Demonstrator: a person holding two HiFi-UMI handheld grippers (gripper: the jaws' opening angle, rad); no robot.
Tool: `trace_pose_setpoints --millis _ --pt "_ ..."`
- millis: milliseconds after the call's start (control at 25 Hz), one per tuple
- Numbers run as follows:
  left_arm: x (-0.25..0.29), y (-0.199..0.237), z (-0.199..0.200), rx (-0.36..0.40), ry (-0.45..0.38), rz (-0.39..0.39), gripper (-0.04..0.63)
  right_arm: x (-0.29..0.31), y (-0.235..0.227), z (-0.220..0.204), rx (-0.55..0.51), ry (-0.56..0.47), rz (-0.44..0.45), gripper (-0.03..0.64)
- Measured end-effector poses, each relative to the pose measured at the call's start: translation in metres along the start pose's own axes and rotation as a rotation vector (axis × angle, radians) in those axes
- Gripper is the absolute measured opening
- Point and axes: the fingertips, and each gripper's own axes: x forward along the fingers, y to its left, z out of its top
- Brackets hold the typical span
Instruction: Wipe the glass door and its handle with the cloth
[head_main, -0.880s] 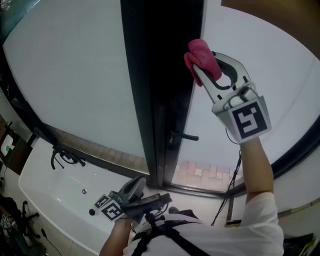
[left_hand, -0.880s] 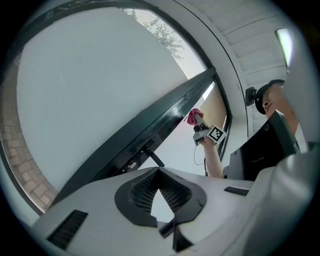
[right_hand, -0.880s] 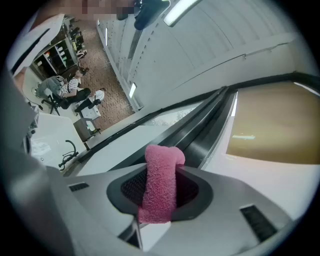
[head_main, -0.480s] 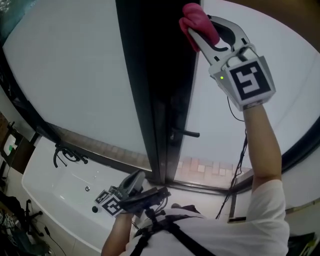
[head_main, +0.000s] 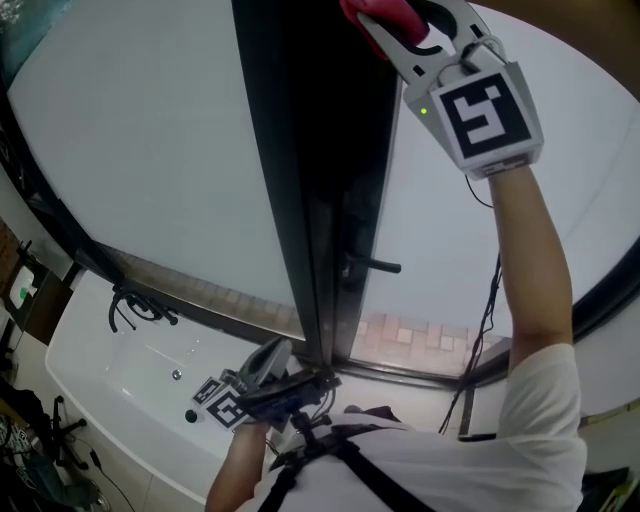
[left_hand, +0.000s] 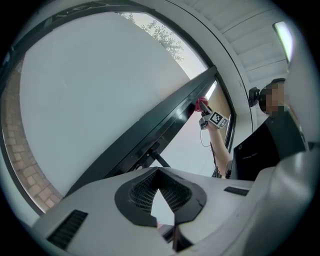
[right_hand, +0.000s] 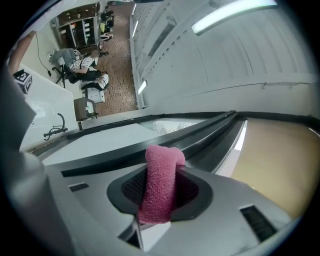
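My right gripper is raised to the top of the head view, shut on a folded pink cloth. The cloth lies against the dark vertical door frame, at the edge of the right glass pane. In the right gripper view the cloth stands up between the jaws of that gripper. The black door handle sticks out far below the cloth. My left gripper hangs low near my body, shut and holding nothing. From there the handle and distant cloth show.
A wide frosted glass pane fills the left. A white basin with a black tap sits at lower left. A black cable hangs by my right arm. Brick paving shows at the door's foot.
My right gripper has slid the pink cloth upward along the door frame's edge, now partly past the head view's top. The left gripper has stayed low.
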Motion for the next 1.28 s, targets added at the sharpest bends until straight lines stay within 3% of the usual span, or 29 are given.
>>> trace_pose_setpoints --millis 600,1280 --pt "-0.002 0.001 -0.005 -0.01 0.001 0.008 -0.008 0.01 0.034 -0.028 -0.151 0.082 0.041 0.109" --pt "0.002 -0.003 -0.02 -0.048 0.023 -0.006 -0.008 -0.004 0.088 -0.046 -0.198 0.122 0.153 0.109"
